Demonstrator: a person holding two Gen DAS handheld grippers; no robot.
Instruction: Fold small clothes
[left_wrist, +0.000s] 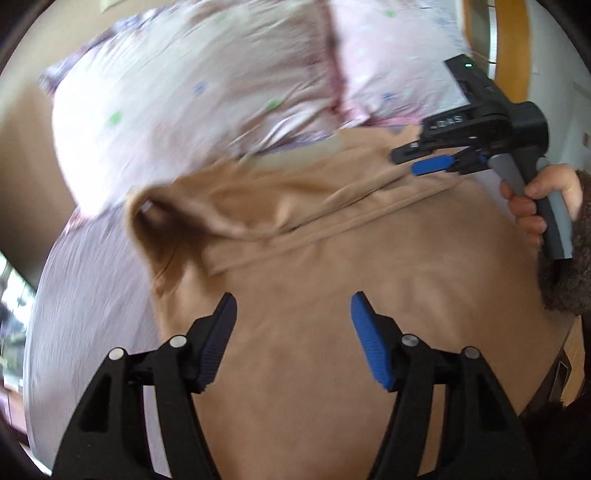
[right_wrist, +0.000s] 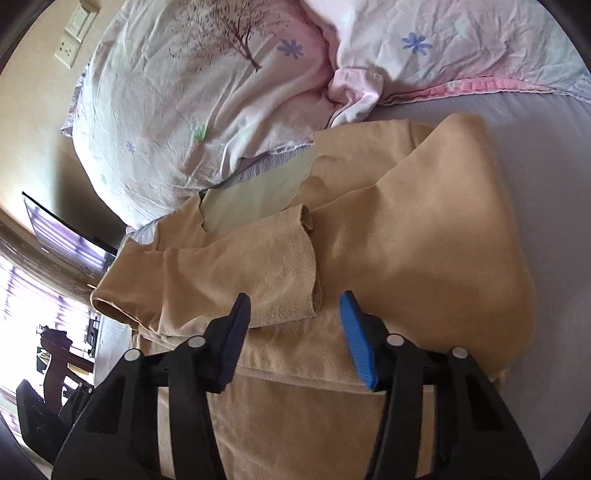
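A tan fleece garment (left_wrist: 332, 280) lies spread on the bed, its sleeves folded in over the body; it also shows in the right wrist view (right_wrist: 406, 236). My left gripper (left_wrist: 291, 306) is open and empty, just above the garment's body. My right gripper (right_wrist: 295, 306) is open and empty, hovering over the edge of a folded-in sleeve (right_wrist: 258, 266). The right gripper also shows in the left wrist view (left_wrist: 417, 160), held by a hand over the garment's far right edge.
A white and pink floral quilt (right_wrist: 221, 92) is bunched at the far side of the bed. The lilac bed sheet (right_wrist: 546, 177) lies under the garment. A wall with sockets (right_wrist: 70, 48) and a dark screen (right_wrist: 70, 236) are on the left.
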